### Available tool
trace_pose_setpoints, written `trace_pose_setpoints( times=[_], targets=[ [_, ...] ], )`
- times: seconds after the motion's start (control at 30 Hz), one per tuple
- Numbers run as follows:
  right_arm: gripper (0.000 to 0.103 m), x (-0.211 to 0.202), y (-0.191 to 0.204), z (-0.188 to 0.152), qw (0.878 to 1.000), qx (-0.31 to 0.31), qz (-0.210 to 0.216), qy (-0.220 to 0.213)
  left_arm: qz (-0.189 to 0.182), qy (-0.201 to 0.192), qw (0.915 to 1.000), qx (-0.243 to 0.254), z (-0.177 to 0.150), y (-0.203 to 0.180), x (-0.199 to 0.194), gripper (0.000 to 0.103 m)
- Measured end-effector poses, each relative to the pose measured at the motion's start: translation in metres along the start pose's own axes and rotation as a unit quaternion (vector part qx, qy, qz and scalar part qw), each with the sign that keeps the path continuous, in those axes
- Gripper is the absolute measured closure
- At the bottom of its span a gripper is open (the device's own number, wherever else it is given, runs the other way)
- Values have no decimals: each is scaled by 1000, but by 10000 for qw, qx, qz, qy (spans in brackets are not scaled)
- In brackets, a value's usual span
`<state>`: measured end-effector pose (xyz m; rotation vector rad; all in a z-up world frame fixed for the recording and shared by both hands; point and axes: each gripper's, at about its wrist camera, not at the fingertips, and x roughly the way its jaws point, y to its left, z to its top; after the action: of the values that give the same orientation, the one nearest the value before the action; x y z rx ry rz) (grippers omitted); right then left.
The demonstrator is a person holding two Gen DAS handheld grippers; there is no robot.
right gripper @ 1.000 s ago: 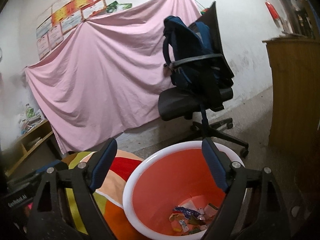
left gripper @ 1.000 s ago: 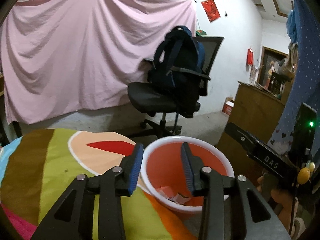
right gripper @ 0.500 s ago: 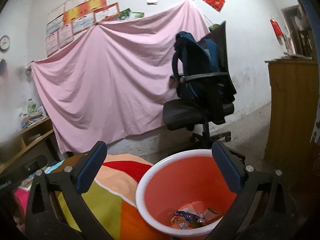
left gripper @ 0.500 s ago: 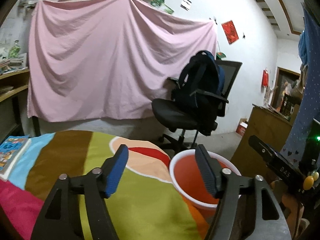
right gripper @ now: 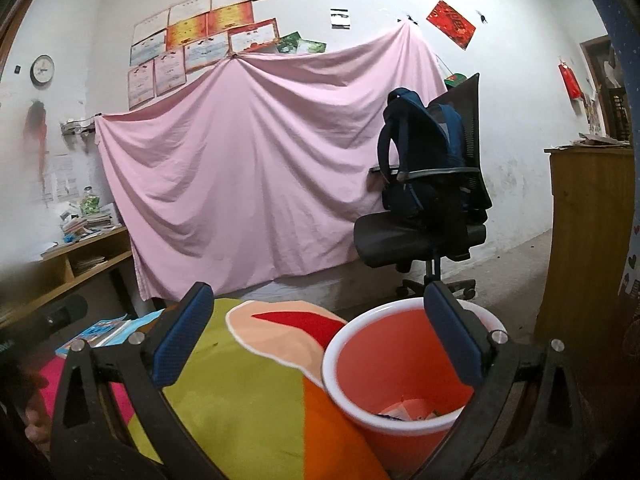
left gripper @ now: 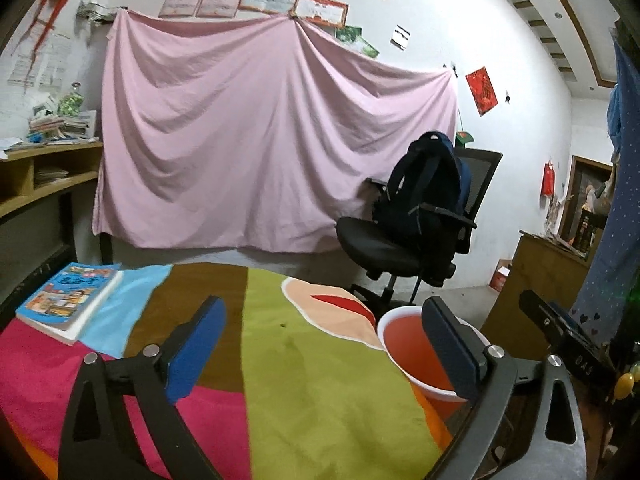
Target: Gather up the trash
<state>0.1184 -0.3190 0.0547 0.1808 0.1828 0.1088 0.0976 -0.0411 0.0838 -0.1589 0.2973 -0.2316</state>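
Note:
An orange bin with a white rim (right gripper: 396,364) stands at the right edge of the colourful cloth-covered table (right gripper: 248,396); scraps of trash (right gripper: 408,410) lie at its bottom. It also shows in the left wrist view (left gripper: 412,352). My right gripper (right gripper: 320,336) is open and empty, above the table edge and the bin's near rim. My left gripper (left gripper: 324,348) is open and empty, above the cloth (left gripper: 304,380), left of the bin. The right gripper's body (left gripper: 568,344) shows at the right.
A blue book (left gripper: 68,300) lies at the table's far left corner. A black office chair with a dark blue backpack (left gripper: 420,216) stands behind the bin. A wooden cabinet (right gripper: 588,248) is at the right, wooden shelves (left gripper: 36,184) at the left, a pink sheet (left gripper: 260,152) on the back wall.
Both grippers have pulled back and up from the bin. My left gripper's jaws have opened wide and it has swung left over the cloth. The right jaws stay open.

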Motion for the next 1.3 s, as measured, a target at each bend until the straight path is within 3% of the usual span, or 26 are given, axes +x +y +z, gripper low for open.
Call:
trace_pose_setpoints(
  times=[0.27,0.67,1.3],
  targets=[
    [0,-44,30,-16,9995,-192,176,-176,193,-152,9997,-3,-18,7,-44,2],
    [0,-80,50,-54,9994,-125,326,-34,525,-118,9985,73,-55,17,-77,2],
    [0,-64,53,-86,9983,-439,158,362,837,-44,9962,230,-98,27,-63,2]
  ],
)
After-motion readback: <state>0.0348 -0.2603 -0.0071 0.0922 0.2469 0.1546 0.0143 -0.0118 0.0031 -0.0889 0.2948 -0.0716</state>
